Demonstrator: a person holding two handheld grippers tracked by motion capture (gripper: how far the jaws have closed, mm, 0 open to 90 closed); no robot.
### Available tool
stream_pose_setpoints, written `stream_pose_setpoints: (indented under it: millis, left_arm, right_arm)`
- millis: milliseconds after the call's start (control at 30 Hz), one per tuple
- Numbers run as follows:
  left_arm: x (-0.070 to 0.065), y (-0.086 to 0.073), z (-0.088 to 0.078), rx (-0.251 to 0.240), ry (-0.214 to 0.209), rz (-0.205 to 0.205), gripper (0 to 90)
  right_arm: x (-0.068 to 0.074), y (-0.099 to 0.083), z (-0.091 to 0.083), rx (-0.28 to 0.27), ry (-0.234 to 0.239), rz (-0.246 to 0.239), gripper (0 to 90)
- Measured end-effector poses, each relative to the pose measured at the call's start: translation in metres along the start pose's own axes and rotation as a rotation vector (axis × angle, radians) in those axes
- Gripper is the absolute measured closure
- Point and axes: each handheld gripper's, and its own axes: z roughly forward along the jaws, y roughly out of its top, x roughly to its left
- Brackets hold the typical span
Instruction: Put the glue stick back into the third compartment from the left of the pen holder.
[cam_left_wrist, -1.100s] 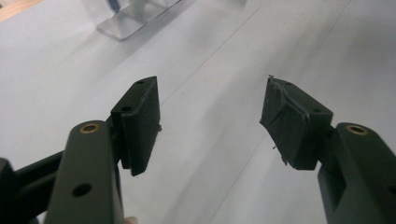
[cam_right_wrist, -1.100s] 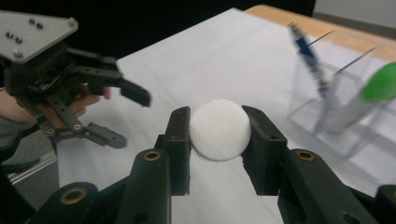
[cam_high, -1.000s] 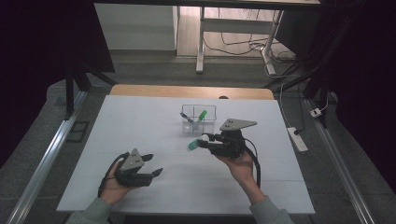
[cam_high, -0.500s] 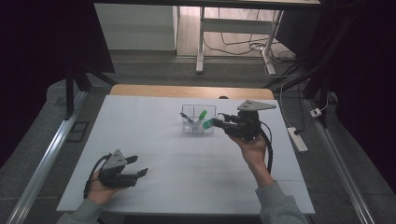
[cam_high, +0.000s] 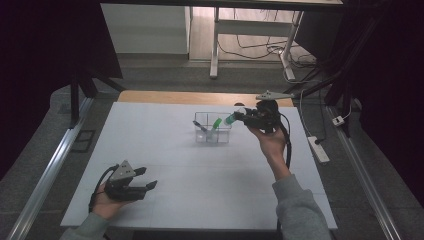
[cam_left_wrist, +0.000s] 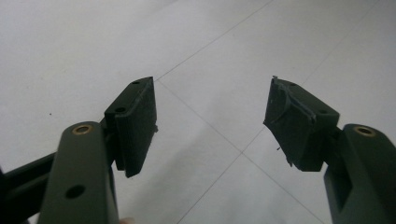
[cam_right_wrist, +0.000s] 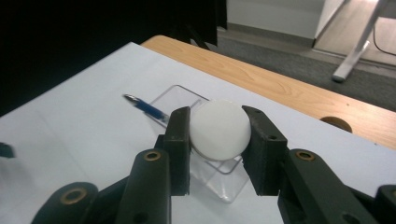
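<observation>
— What did the right gripper (cam_right_wrist: 217, 149) hold?
— Its jaws pinched a white-ended tube (cam_right_wrist: 219, 129); the high view showed its green tip (cam_high: 230, 119) over the clear box (cam_high: 212, 134).
— And the left gripper (cam_left_wrist: 210, 126)?
— Jaws spread, empty, above the surface (cam_high: 210, 170). The tube's body stayed hidden.

A white table (cam_high: 200, 175) with a wooden far edge (cam_high: 195, 97) stood on grey floor (cam_high: 165, 75); beyond it, white desk legs (cam_high: 214, 45), cables and dark surroundings.

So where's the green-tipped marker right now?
In the high view the green-tipped marker is clamped in the right gripper, just right of the clear box and above its rim, near the table's far edge.
</observation>
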Motion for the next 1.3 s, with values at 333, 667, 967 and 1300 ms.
stream_pose_setpoints:
  millis: [333,667,967,1300]
  left_arm:
    - [0.003,-0.005,-0.002,0.009,0.005,-0.004,33.3]
    - [0.003,-0.005,-0.002,0.010,0.002,-0.001,33.0]
    - [0.003,-0.004,-0.001,0.008,-0.002,0.001,32.7]
    - [0.003,-0.004,-0.002,0.004,-0.006,-0.008,32.6]
  right_arm:
    - [-0.012,-0.006,0.032,0.059,-0.022,0.009,64.5]
    - [-0.013,-0.019,0.033,0.058,0.044,0.049,48.8]
    - [-0.009,-0.055,0.001,0.049,0.074,0.019,39.3]
    - [0.004,-0.103,-0.044,0.063,0.052,-0.037,38.4]
